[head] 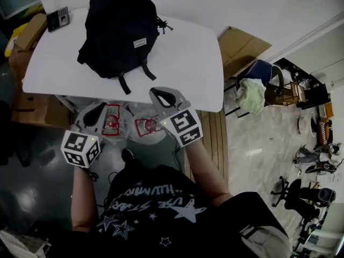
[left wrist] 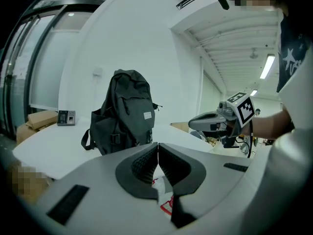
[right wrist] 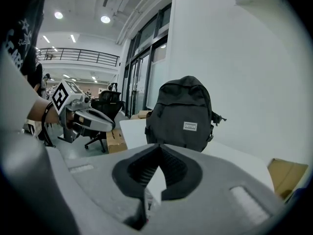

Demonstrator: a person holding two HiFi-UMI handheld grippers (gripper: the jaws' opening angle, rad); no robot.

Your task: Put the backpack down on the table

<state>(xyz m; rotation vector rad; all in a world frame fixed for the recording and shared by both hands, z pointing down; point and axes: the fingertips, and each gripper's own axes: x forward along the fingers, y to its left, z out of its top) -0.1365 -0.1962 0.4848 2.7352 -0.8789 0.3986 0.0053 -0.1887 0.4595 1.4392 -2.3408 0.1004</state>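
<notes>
Black backpack: upright on white desk. Left gripper, right gripper: both closed, empty, apart from backpack, at desk's near edge.

White table glared bright in the head view, while the floor at lower left fell dim. Backpack read near-black, detail lost. Both gripper views bowed hard, corners vignetted dark. Ceiling lights bloomed, and the near foreground went soft.
</notes>
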